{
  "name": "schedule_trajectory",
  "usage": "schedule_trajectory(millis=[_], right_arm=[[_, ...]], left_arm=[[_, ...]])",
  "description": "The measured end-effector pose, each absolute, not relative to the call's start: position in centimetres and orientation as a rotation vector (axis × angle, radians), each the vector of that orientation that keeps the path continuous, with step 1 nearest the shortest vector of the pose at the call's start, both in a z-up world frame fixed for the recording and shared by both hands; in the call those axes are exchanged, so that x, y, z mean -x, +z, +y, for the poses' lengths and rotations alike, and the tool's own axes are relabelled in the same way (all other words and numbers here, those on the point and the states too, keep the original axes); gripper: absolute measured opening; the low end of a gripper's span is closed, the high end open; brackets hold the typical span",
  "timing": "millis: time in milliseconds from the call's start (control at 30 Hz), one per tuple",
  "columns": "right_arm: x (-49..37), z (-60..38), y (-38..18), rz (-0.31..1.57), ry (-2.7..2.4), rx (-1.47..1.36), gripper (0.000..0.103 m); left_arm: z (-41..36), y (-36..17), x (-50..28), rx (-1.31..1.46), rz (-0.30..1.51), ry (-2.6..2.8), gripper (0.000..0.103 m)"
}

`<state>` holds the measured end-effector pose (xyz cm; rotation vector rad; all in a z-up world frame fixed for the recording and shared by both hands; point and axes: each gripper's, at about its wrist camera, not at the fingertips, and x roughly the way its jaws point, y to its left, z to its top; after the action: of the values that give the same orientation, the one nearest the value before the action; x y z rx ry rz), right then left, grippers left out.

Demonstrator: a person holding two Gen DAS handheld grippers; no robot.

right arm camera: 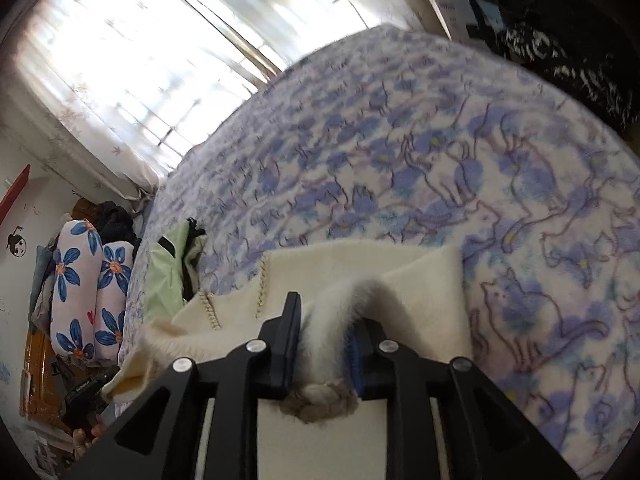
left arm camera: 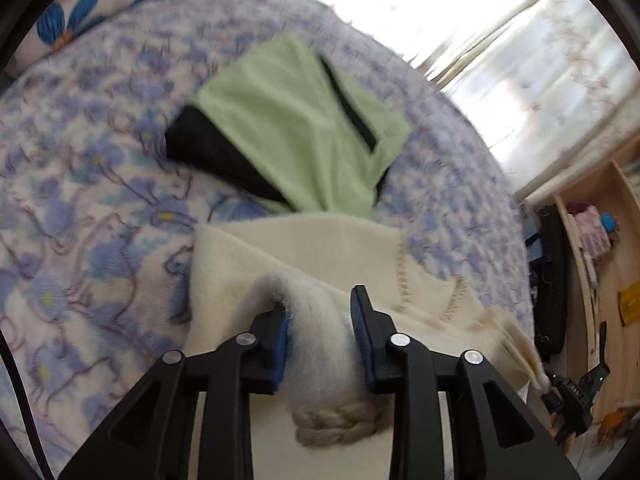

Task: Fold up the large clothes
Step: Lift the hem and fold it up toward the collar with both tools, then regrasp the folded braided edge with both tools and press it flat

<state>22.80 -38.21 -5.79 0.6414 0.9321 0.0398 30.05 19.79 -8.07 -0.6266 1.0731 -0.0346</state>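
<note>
While the cream sweater lies part-folded on the bed's near edge, each hand-held gripper, left and right, straddles its hem, jaws loosened; smoothing remains; a green garment lies folded beyond.

The right claw points down at a cream knitted garment spread on a bed with a blue floral cover. A fuzzy fold of that garment, ending in a braided grey-brown edge, runs between the blue-padded jaws (whether the pads press on it is hard to tell). Left of the garment lies a folded light-green piece with black trim. Beyond the bed's edge stand two flowered pillows, beneath a bright curtained window.
</note>
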Motion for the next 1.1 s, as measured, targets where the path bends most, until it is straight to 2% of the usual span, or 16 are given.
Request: schedule_trajectory(millis=[33, 67, 100, 200, 400, 500, 567, 667, 700, 733, 900, 1100], right_arm=[[-23.9, -38.1, -7.2, 0.957, 0.030, -0.650, 0.049], [-24.6, -37.9, -8.2, 0.961, 0.018, -0.640, 0.058], [-25.1, -37.5, -8.9, 0.964, 0.011, -0.622, 0.059], [-25.7, -37.0, -10.3, 0.962, 0.032, -0.614, 0.060], [-26.2, -37.1, -11.2, 0.966, 0.016, -0.513, 0.060], [-26.4, -37.0, -11.0, 0.939, -0.022, -0.372, 0.060], [-26.7, -36.6, -11.2, 0.946, -0.037, -0.271, 0.060], [-27.5, -36.2, -12.0, 0.976, -0.036, -0.197, 0.060], [-27.8, -36.1, -12.4, 0.986, -0.035, -0.187, 0.060], [-28.0, -36.0, -12.6, 0.993, -0.036, -0.183, 0.060], [-29.2, -35.8, -13.7, 1.013, -0.031, -0.197, 0.060], [-30.6, -35.2, -14.4, 1.021, -0.035, -0.172, 0.060]], left_arm=[[19.6, -9.2, -31.2, 0.626, 1.100, -0.018, 0.037], [19.5, -10.2, -32.2, 0.630, 1.118, -0.020, 0.041], [19.4, -10.9, -32.8, 0.636, 1.128, -0.025, 0.046], [19.6, -12.4, -34.1, 0.660, 1.146, -0.025, 0.056], [19.8, -12.9, -34.6, 0.621, 1.171, -0.088, 0.056], [19.6, -12.0, -34.6, 0.580, 1.170, -0.159, 0.057], [19.5, -11.2, -34.6, 0.569, 1.159, -0.220, 0.062], [18.9, -10.0, -34.9, 0.508, 1.147, -0.268, 0.074], [18.7, -9.5, -34.9, 0.465, 1.128, -0.252, 0.082], [18.6, -9.1, -34.9, 0.439, 1.112, -0.239, 0.086], [18.7, -8.9, -35.6, 0.377, 1.118, -0.241, 0.087], [17.6, -11.9, -36.7, 0.167, 1.139, -0.173, 0.087]])
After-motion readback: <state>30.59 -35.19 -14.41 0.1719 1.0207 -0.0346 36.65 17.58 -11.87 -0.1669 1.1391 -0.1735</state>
